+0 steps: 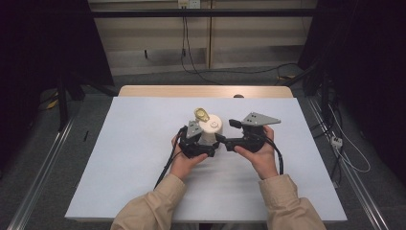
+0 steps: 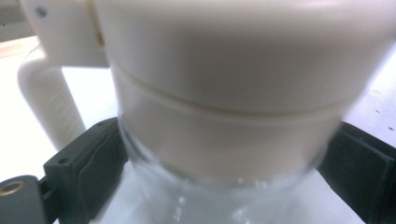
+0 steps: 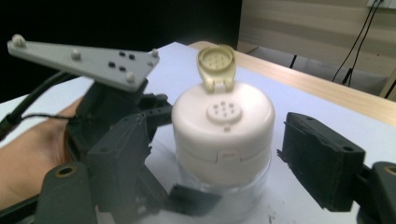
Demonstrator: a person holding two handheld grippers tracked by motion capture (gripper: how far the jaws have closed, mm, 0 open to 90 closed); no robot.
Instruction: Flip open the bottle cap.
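High view: jar (image 1: 209, 132) stands upright mid-bench (image 1: 119, 158), between the two hands; yellow flip cap (image 1: 202, 114) hinged open and tilted back.
Jar build: clear glass body (image 3: 224, 186), cream plastic lid (image 3: 223, 122) with a round shaker disc (image 3: 223, 112) of small holes, front tab (image 3: 228, 153) at the seam.
Left claw (image 1: 207, 143): clamped on the jar's clear body just under the lid; left claw view shows both pads (image 2: 91, 158) pressing the glass.
Right claw (image 3: 224, 161): jaws apart, one either side of the jar, not touching it; nothing held.
Handling, judged: glass is stiff, smooth and breakable, likely slippery under the pads; lid is light plastic; contents cannot be told.
Hold point, judged: low on the glass wall, as now; the flip cap is thin and would need a light nip.
Right claw view adds: shaker holes, tab, cap underside (image 3: 216, 59).
Left claw view adds: lid-to-glass seam (image 2: 224, 109), blurred; cream upright piece (image 2: 46, 100) beside the jar, unidentified.
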